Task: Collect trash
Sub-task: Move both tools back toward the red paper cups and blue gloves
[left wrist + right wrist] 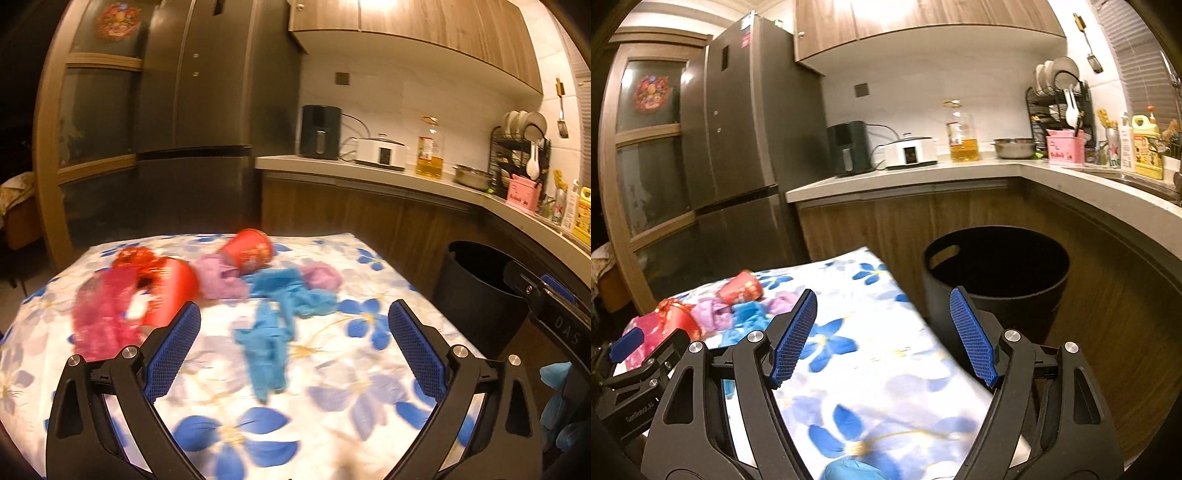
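Observation:
Trash lies on a floral-clothed table point(351, 391): a tipped red cup point(247, 251), a second red cup point(173, 291), crumpled pink wrap point(103, 317), purple wads point(218, 277) and blue crumpled pieces point(267, 354). My left gripper point(294, 306) hovers just short of the blue pieces, open wide with nothing between its blue pads. My right gripper point(882, 293) is open and empty over the table's right edge point(886, 369), facing the black bin point(1034, 306). The same trash pile point(738, 306) shows at left in the right wrist view.
The black bin point(472, 314) stands on the floor right of the table, below an L-shaped kitchen counter point(923, 177) with appliances and a dish rack. A grey fridge point(192, 110) stands behind the table. A blue-gloved hand point(554, 398) shows at the right edge.

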Motion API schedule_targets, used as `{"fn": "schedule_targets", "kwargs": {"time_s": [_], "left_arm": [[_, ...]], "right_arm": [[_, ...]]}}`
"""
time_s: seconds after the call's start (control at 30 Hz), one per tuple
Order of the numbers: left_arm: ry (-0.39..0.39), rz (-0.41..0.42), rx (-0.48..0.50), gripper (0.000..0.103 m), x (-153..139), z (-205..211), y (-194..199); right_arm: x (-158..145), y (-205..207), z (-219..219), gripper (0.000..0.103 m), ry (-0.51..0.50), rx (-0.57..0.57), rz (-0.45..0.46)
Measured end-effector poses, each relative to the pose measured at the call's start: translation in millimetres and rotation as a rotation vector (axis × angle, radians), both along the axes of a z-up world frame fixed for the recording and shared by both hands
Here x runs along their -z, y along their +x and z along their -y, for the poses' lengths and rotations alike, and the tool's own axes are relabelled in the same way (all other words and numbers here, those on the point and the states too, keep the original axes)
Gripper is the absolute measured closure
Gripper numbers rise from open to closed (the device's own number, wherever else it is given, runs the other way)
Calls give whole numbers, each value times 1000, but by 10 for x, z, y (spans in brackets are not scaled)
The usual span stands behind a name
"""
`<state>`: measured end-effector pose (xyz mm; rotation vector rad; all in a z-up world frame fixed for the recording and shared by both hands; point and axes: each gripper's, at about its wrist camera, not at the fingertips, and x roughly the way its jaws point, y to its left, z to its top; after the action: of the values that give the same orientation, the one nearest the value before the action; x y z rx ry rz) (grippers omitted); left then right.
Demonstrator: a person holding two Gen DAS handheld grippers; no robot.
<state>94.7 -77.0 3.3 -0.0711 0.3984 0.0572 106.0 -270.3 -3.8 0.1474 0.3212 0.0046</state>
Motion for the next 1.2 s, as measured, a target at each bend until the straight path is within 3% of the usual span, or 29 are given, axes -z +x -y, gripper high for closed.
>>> {"fn": "schedule_targets", "kwargs": {"time_s": [0.47,0.9,1.0,1.2], "left_arm": [[8,13,-179,6,76,-843,-280],[-15,-27,-273,6,208,-1432,-190],[-28,-54,-269,6,251,-1502,-107],[-60,-96,-260,11,336,-1578,-14]], "right_arm": [[270,116,-919,29,-23,-161,-70],[704,485,-1720,32,-77,-278,-172],[778,568,-1796,40,-90,-283,-206],[892,666,-1844,67,-100,-297,-259]]}}
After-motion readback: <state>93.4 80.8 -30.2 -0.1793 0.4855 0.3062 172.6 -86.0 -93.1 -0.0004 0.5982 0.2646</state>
